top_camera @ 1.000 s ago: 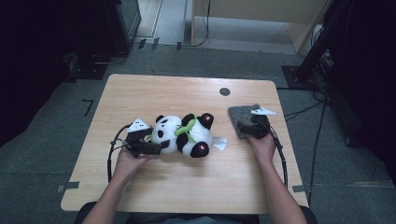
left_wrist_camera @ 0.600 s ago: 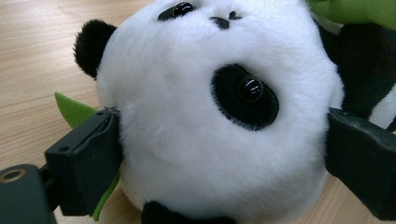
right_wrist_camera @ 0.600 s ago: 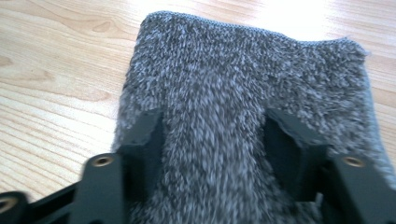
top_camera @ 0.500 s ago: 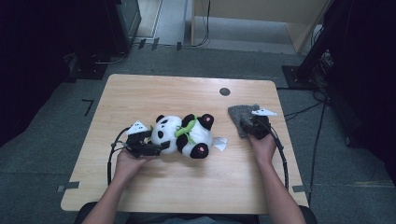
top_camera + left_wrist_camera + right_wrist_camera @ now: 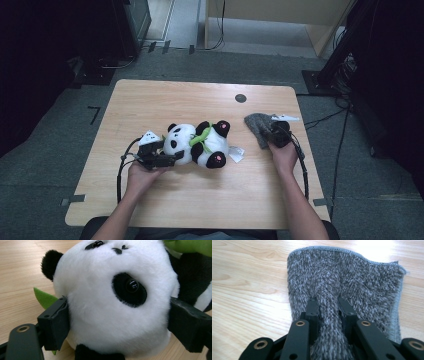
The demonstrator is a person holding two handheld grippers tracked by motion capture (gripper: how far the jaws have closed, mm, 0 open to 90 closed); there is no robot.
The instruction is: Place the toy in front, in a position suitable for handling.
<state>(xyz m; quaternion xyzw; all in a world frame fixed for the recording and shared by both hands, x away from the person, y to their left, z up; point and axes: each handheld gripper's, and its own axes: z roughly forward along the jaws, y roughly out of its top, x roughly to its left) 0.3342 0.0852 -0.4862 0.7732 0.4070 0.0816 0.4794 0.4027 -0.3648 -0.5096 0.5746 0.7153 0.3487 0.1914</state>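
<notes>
A black-and-white panda plush [image 5: 202, 145] lies on its back in the middle of the wooden table [image 5: 200, 100], a green leaf [image 5: 201, 135] across its chest. My left gripper [image 5: 162, 159] is shut on its head; in the left gripper view the white head [image 5: 112, 302] fills the gap of my left gripper [image 5: 120, 326], a black jaw pressed to each side. A grey fuzzy cloth [image 5: 257, 127] lies right of the panda. My right gripper [image 5: 276, 135] pinches it. The right gripper view shows a raised fold of the cloth [image 5: 362, 282] squeezed in my right gripper [image 5: 328, 306].
A white tag [image 5: 235, 153] lies by the panda's foot. A small black round hole [image 5: 240, 98] sits near the table's far edge. Cables trail from both grippers. Dark floor and equipment surround the table. A second green leaf [image 5: 45, 298] pokes out behind the head.
The grey cloth has bunched up and shifted slightly left with the right gripper. The left gripper and panda have stayed put.
</notes>
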